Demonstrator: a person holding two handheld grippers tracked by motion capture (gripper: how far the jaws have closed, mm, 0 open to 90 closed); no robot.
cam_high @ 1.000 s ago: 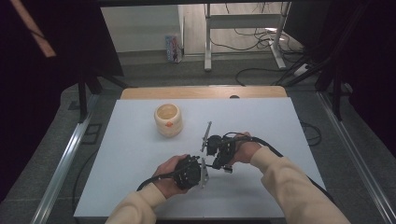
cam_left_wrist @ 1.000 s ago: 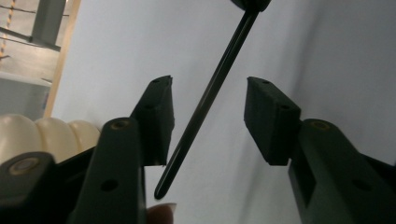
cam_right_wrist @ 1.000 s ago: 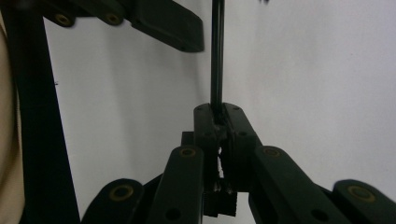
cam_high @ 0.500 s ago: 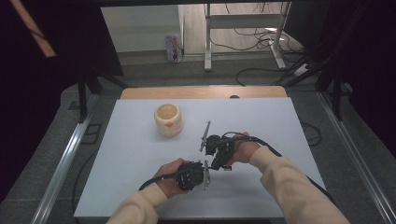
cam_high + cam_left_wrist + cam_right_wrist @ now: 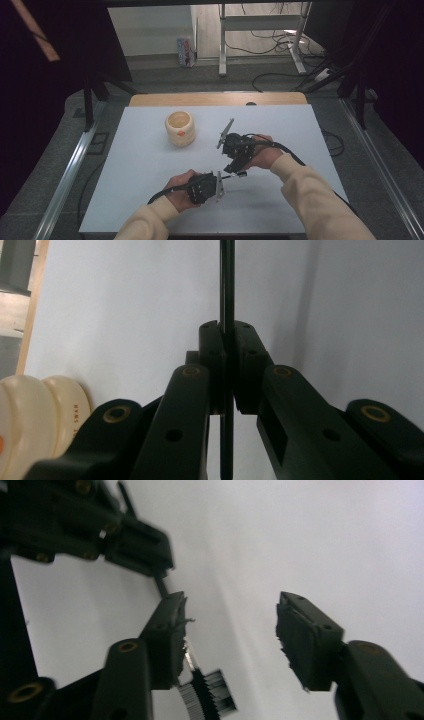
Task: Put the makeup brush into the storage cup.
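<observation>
A flat white table [image 5: 150,165], matte and smooth, with a pale wooden strip along its far edge, fills the scene from the high view. On its left-centre stands a squat, ribbed cream pot [image 5: 180,128] with an orange mark low on its side; in the left gripper view the same rounded ribs bulge at the bottom left, carrying small printed letters. Two cream sleeves enter from the near edge.

The left gripper [image 5: 218,183], a blocky black tool held low near the table's middle, has its jaws pinched tight on a thin dark rod [image 5: 227,300]. In the left gripper view the rod runs straight up between the two black pads [image 5: 211,365], pressed from both sides. It is the stem of a small brush [image 5: 206,690], whose black, finely ridged head lies just beside the right gripper's jaw in the right gripper view.

The right gripper [image 5: 235,161], just beyond the left and angled toward it, has just been opening: its two square, bolt-studded pads [image 5: 306,640] stand well apart. The brush's stem passes close along the inner face of one pad; whether it touches cannot be told. A grey three-cornered plate [image 5: 226,133] tilts up from the gripper's top.
</observation>
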